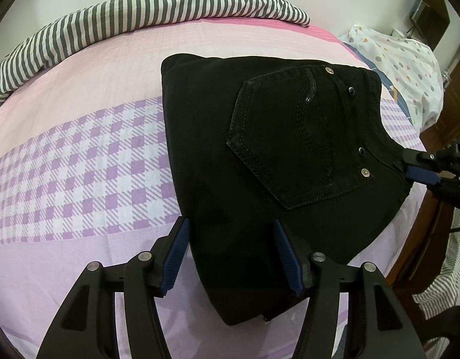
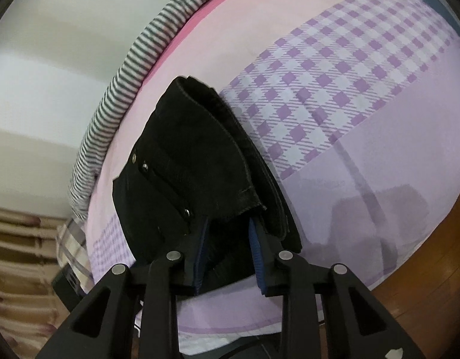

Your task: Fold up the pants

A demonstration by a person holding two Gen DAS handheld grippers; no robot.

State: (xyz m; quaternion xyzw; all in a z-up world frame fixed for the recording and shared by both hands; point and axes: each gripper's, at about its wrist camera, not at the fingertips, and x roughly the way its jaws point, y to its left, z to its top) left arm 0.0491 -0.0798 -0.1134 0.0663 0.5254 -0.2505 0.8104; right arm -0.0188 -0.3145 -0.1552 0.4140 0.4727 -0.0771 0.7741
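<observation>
A bed fills both views, spread with a sheet [image 1: 80,155] banded in pale pink, lilac gingham and plain lilac. A grey-and-white striped blanket [image 1: 116,18] lies bunched along its far edge against a plain white wall [image 2: 50,68]. A pillow [image 1: 409,68] in a white, shape-printed case sits at the far right corner. Dark wooden furniture [image 1: 433,15] stands beyond it.

Folded black pants [image 2: 194,161] between right claw [image 2: 228,239] fingers, on bedsheet [image 2: 364,119]
</observation>
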